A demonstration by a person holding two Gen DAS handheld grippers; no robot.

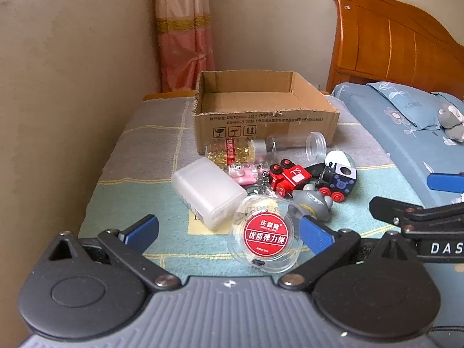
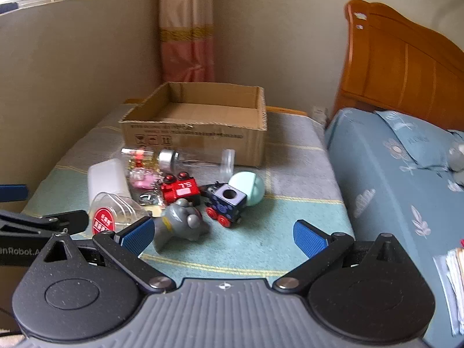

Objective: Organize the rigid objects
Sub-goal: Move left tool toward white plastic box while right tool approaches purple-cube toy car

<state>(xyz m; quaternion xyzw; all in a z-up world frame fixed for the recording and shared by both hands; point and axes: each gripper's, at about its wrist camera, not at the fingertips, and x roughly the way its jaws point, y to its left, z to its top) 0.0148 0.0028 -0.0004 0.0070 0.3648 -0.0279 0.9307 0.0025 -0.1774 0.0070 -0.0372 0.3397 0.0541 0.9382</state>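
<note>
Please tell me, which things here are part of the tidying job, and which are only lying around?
Job: cardboard box; red toy train; dark blue toy train; grey figure; round clear case with red label; white plastic box; bottle of yellow capsules.

Lying about: pillow; wooden headboard; curtain.

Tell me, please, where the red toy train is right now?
In both views the red toy train lies mid-pile, between the pink toy and the dark blue train.

My left tongs [image 1: 227, 230], jaws spread wide, blue pads [image 1: 314, 236] facing inward. My right tongs [image 2: 223, 236], likewise spread wide, held level just beside the left, both pointing forward.
</note>
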